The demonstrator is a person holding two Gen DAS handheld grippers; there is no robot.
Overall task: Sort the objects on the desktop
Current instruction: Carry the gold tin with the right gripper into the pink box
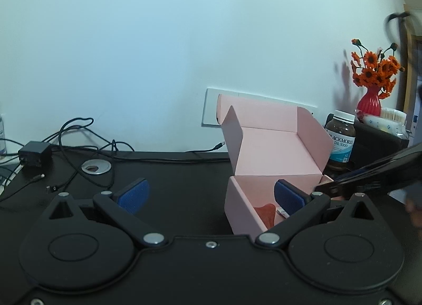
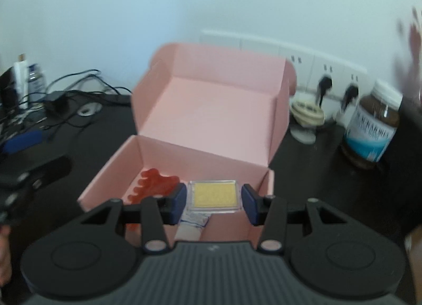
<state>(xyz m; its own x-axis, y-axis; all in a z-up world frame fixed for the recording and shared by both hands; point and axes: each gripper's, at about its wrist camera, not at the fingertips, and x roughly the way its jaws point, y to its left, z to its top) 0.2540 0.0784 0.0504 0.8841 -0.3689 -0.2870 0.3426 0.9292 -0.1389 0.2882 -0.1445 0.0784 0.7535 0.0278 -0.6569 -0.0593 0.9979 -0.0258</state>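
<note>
between the blue pads of my right gripper [image 2: 214, 200] sits a small clear case with a yellow pad inside [image 2: 213, 194]; the jaws are partly closed and pressed against its two sides, so i judge it held. it hangs just above the near end of the open pink box [image 2: 110, 173], not yet set down. inside the box, a red comb-like piece [image 2: 154, 183] already lies on the floor, and a white, blue-marked item [image 2: 193, 219] shows below the case. my left gripper [image 1: 211, 195] is wide open and holds nothing, with its right pad just inside the box's near wall. beyond the box, a brown supplement jar [image 2: 369, 130], a cream fan-like object [image 2: 307, 115] and loose cables [image 1: 79, 146] are on the black desk [image 1: 171, 181]. whether those belong in the box i cannot tell, so i judge the sorting partway done.
</note>
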